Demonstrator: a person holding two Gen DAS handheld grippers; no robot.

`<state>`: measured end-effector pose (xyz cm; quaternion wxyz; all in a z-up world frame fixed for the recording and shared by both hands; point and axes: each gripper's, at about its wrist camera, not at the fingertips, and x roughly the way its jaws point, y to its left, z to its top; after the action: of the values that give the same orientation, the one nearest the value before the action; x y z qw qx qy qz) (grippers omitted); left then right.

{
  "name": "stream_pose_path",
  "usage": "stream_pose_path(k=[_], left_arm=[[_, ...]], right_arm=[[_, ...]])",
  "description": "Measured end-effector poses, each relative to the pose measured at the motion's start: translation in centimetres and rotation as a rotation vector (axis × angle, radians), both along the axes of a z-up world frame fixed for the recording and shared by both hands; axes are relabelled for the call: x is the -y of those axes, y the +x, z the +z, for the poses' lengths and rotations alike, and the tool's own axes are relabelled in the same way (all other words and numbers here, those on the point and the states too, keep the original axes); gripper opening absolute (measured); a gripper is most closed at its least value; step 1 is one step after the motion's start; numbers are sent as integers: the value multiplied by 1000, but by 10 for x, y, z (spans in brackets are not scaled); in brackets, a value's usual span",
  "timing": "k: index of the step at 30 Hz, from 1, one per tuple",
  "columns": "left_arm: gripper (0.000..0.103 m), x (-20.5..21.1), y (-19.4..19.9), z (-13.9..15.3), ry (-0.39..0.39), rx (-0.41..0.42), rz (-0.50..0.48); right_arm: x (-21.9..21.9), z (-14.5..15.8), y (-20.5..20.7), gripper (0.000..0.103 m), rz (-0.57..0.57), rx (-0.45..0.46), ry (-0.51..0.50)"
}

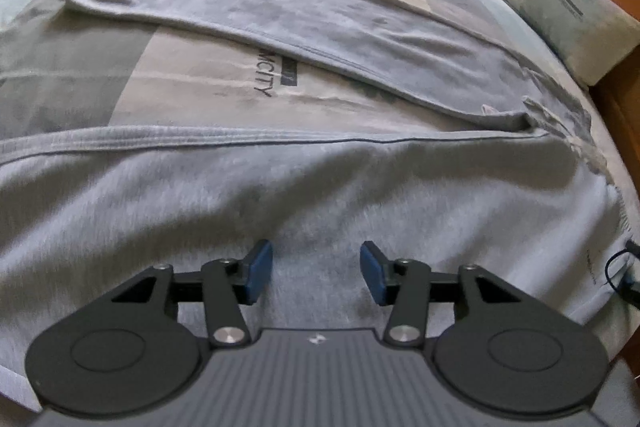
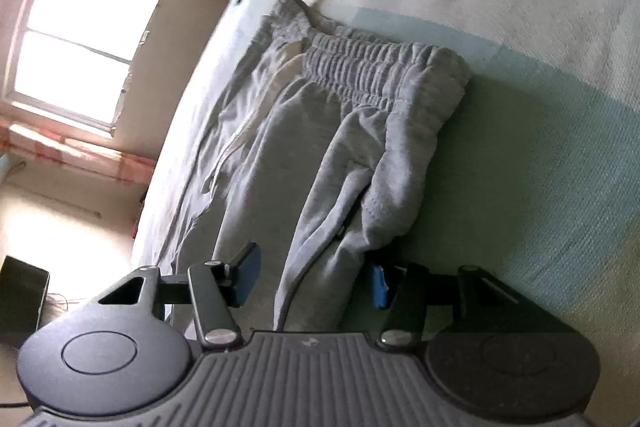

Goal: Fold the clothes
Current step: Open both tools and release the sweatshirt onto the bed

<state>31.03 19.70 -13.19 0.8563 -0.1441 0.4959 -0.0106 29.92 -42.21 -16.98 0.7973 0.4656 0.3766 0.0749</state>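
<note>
Bed (image 1: 224,95): carries the whole job, patterned cover under the garment. A pillow (image 1: 560,11) lies far beyond the left fingers, toward the headboard.

Grey sweatpants (image 1: 280,187): spread flat on the bed. In the left wrist view one leg lies directly under and ahead of the fingers; the other leg (image 1: 280,15) angles away well beyond them. In the right wrist view the elastic waistband (image 2: 360,71) sits ahead of the fingers, with the hip fabric running down between them.

Left gripper (image 1: 316,273): fingers parted, nothing pinched; cloth lies below them.

Right gripper (image 2: 316,279): fingers parted, astride a ridge of fabric, pads not seen pressing it.

Step in hand, as judged: positioning for the first fold, no grasp taken yet. The next move calls for each gripper to close on a fabric edge, then carry one leg over onto the other.

Containers: none in view.
</note>
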Motion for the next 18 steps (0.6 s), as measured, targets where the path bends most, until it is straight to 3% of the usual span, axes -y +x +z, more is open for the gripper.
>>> stream_pose_path(k=[3, 6, 9, 13, 18], left_arm=[[53, 8, -7, -1, 46, 44, -18], [53, 21, -17, -3, 119, 102, -38], [53, 34, -26, -3, 192, 144, -51], [53, 45, -43, 2, 148, 161, -23], [54, 70, -68, 11, 152, 175, -3]], right_arm=[[-9, 1, 0, 55, 17, 25, -67], [-15, 1, -4, 33, 31, 47, -145], [-12, -3, -9, 26, 47, 72, -161], [-8, -9, -15, 17, 28, 95, -149], [-14, -7, -16, 13, 7, 82, -188]])
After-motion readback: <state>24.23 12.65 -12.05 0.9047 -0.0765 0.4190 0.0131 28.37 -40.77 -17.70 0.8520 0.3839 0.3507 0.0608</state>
